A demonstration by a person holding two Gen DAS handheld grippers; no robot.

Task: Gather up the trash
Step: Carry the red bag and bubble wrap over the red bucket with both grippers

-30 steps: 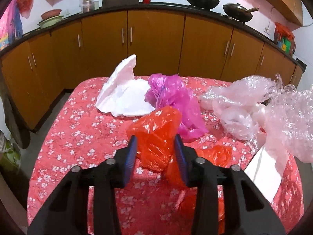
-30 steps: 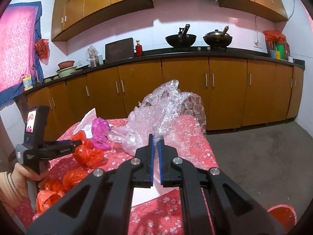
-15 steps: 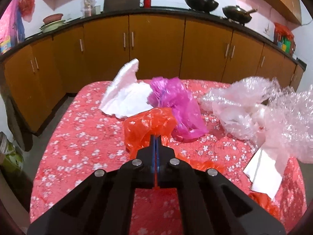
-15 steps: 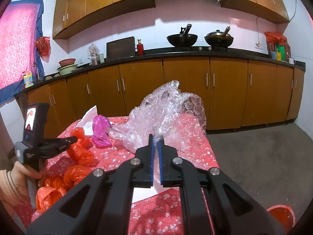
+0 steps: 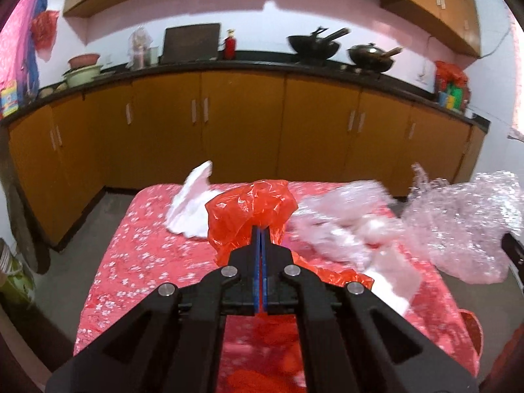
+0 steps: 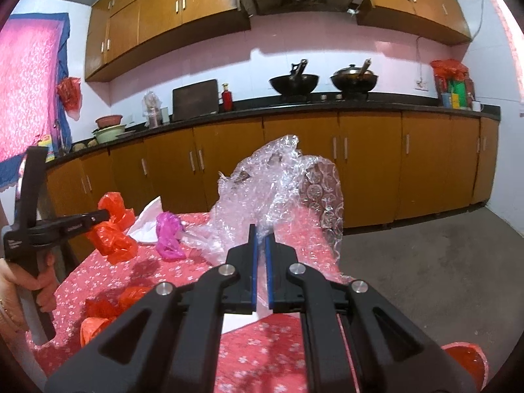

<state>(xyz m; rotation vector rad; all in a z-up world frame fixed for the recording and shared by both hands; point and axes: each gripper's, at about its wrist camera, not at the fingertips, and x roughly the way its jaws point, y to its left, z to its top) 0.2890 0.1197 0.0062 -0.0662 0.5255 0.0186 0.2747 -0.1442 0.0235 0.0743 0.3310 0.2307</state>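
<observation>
The red plastic bag (image 5: 252, 211) hangs pinched in the left gripper (image 5: 261, 229), clear above the desk (image 5: 131, 262) with its red flowered cloth. At its 10 o'clock lies a white bag (image 5: 191, 211). At 3 o'clock, a crumpled sheet of bubble wrap (image 6: 281, 193) is clamped in the narrow jaws of the right gripper (image 6: 260, 234). A pink bag (image 6: 168, 235) and more red bags (image 6: 104, 311) lie on the desk.
</observation>
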